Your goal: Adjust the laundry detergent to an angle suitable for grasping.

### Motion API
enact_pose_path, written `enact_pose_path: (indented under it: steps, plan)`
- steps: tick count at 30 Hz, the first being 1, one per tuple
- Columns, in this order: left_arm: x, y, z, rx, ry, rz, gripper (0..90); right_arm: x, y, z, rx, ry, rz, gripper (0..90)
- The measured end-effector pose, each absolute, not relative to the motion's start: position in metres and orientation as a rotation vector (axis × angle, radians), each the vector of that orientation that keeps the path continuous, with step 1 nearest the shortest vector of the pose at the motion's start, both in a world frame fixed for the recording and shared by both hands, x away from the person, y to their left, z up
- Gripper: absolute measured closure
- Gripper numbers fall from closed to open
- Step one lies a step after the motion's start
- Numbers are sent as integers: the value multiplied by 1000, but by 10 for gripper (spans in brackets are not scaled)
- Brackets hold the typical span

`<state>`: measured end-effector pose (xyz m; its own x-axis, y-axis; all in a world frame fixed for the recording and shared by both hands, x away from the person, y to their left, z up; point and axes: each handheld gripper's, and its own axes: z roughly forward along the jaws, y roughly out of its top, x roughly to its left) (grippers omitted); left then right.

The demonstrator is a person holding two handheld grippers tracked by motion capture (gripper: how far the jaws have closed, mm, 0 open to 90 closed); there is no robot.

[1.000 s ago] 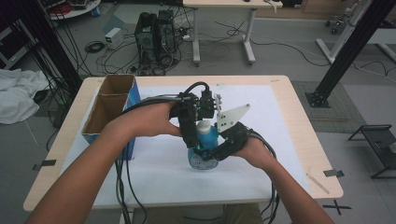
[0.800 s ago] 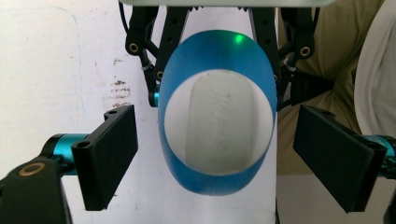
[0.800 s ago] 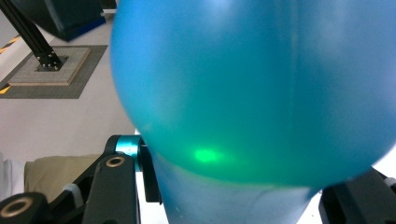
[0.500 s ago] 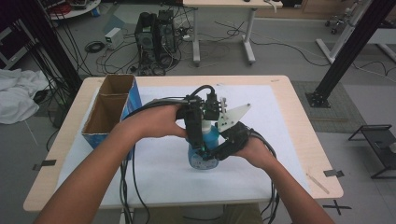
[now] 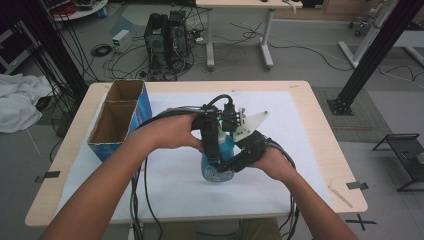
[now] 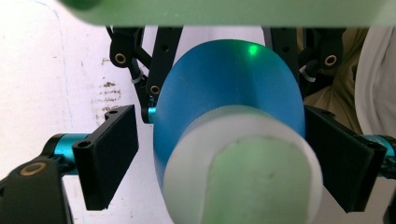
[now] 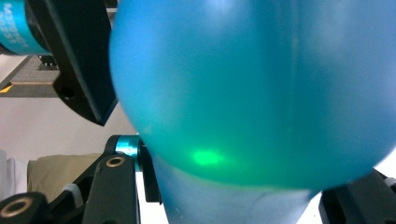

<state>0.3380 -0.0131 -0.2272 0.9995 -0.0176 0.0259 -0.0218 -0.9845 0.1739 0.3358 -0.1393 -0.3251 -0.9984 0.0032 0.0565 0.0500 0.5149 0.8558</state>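
A blue bottle point(image 5: 216, 170) with a white cap point(image 6: 243, 172) stands on the white sheet in mid-table. My right gripper point(image 5: 234, 162) comes in from the right and is shut on its lower body point(image 7: 243, 93). The bottle sits between that gripper's jaws point(image 7: 233, 200) in the right gripper view. My left gripper point(image 5: 214, 142) reaches down from above and straddles the bottle's top point(image 6: 219, 158). Its left pad point(image 6: 109, 156) stands a little off the bottle and its right pad point(image 6: 343, 163) lies against the side, so it is open.
A blue cardboard box point(image 5: 120, 122) with two open compartments stands at the table's left. A white sheet point(image 5: 300, 130) covers most of the wooden tabletop point(image 5: 325, 125). Cables trail from both grippers over the front edge. Computers and desk legs stand on the floor beyond.
My left gripper has shifted slightly to the right over the bottle's top. The right gripper and the bottle have kept still.
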Motion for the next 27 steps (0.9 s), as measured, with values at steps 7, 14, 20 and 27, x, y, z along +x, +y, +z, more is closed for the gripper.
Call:
enact_pose_path:
  steps: [7,14,20,27]
  plan:
    - [336,-13,-229,2944,7,39,167,334,-139,-325,-69,-2683,-1521,442]
    - [337,-12,-228,2959,-18,30,202,334,-138,-325,-71,-2678,-1519,442]
    - [336,-12,-228,2950,-9,36,208,335,-137,-326,-63,-2685,-1521,441]
    - [336,-11,-228,2946,-18,40,246,334,-136,-326,-64,-2674,-1528,442]
